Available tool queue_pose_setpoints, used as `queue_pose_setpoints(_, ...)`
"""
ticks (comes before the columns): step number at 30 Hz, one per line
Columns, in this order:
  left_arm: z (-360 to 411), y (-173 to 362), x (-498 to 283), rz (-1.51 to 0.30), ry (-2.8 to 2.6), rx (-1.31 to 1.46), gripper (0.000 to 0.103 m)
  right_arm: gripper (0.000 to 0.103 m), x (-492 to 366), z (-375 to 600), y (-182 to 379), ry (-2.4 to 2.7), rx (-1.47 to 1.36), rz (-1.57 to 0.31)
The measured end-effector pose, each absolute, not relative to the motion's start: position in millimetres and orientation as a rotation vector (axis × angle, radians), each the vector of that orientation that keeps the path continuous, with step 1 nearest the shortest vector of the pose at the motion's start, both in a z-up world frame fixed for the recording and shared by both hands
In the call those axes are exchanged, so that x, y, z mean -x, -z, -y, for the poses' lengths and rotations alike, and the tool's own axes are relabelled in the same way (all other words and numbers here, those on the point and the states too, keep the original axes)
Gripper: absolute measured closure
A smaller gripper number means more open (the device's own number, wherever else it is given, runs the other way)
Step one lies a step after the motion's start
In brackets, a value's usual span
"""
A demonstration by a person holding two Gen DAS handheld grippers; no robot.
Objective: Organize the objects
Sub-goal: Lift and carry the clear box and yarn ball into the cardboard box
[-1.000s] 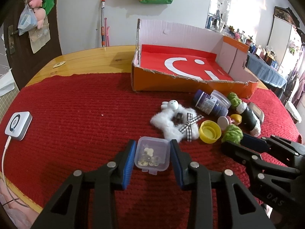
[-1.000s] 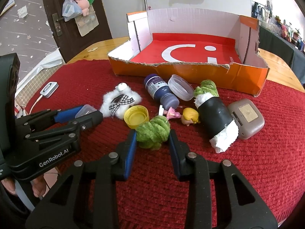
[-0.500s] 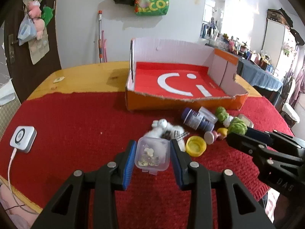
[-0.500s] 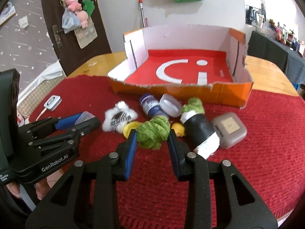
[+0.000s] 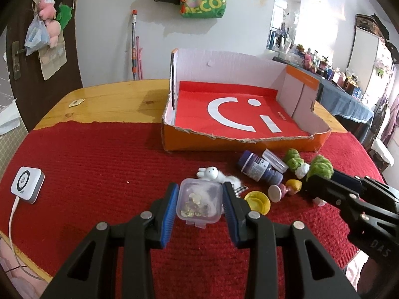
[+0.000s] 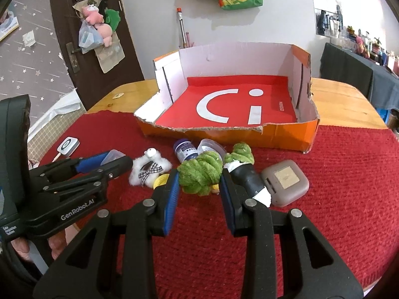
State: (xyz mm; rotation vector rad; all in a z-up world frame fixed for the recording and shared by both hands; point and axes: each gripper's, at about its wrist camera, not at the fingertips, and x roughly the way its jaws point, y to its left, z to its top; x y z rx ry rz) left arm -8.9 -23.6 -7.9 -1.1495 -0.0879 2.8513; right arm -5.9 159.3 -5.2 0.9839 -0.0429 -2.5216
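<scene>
Red cloth covers most of my tabletop (image 5: 99, 154), and the cardboard box (image 5: 239, 114) sits open at upper centre of both views. My left tongs (image 5: 199, 199) are clamped on a small clear container (image 5: 199, 203) at lower centre of the left view, raised off the cloth. My right tongs (image 6: 199, 179) squeeze a green yarn ball (image 6: 199, 175) above the scattered items: a purple bottle (image 6: 184, 149), a fluffy white toy (image 6: 149, 168), a grey case (image 6: 285, 182).

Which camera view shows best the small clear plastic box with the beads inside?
The left wrist view: the clear plastic box sits centred between the left gripper pads, lid and contents visible. The right wrist view shows only one corner of it.
</scene>
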Motion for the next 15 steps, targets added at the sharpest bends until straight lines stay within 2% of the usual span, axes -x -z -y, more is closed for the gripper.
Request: queue_pose_setpoints(15, 19, -8, 33, 0.060, -2.862, 1.118, 0.065, 0.073, 29, -165, -7, 2.540, -0.994, 0.060)
